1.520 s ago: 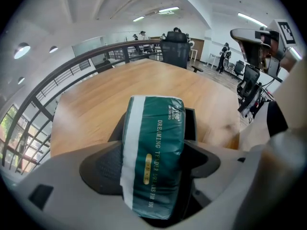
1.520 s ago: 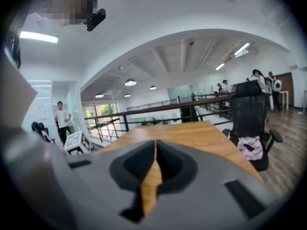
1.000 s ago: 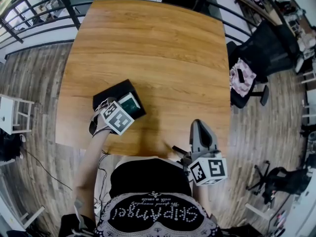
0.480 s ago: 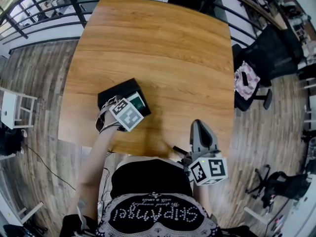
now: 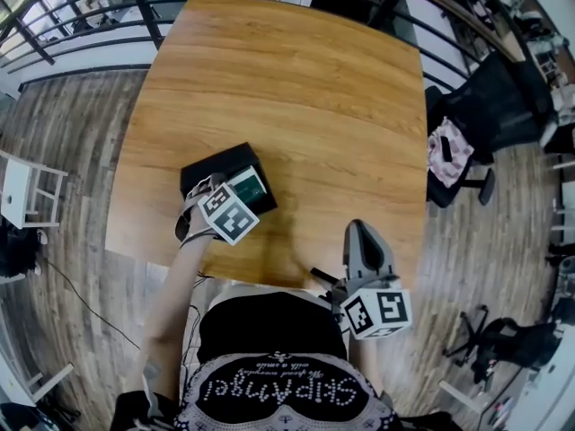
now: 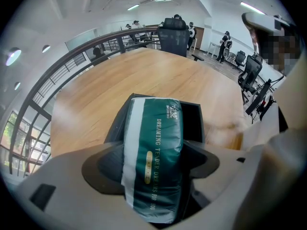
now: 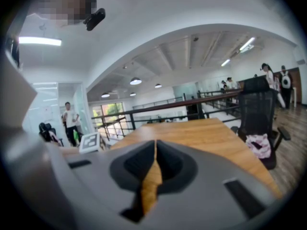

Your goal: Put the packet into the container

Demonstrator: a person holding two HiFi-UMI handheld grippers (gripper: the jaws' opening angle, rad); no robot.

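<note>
ok quick count: 1 packet [image 6: 152, 152], dark green w/ a white stripe down one side and pale lettering, 1 black container [image 5: 208, 165], 2 grippers, 1 table [image 5: 287, 79]. the left gripper [image 5: 241, 196] has its jaws clamped on the packet's two sides, about mid-length, so the packet sticks out fwd past the jaws. its far end hangs over the container's open top, on the side nearest the person. can't tell if it touches the inside yet. the container is a low open box and sits flat on the table's near left part. the right gripper [image 7: 152, 164] is over by the table's near edge, well apart from the box, jaws pressed together w/ only a thin slit btwn them and nothing in there, just wood grain showing thru. the table is light brown wood, big, w/ rounded corners. the floor [image 5: 63, 124] is grey-brown planks, and a dark metal railing [image 5: 81, 25] curves round the far side. 1 black office chair [image 5: 490, 106] stands just off the table's right edge w/ a pink and white cloth [image 5: 446, 148] on the seat, and a white stool thing [image 5: 22, 191] is off to the left. it's an open office space w/ a white arched ceiling, strip lights, and a few ppl standing way in the bg.
</note>
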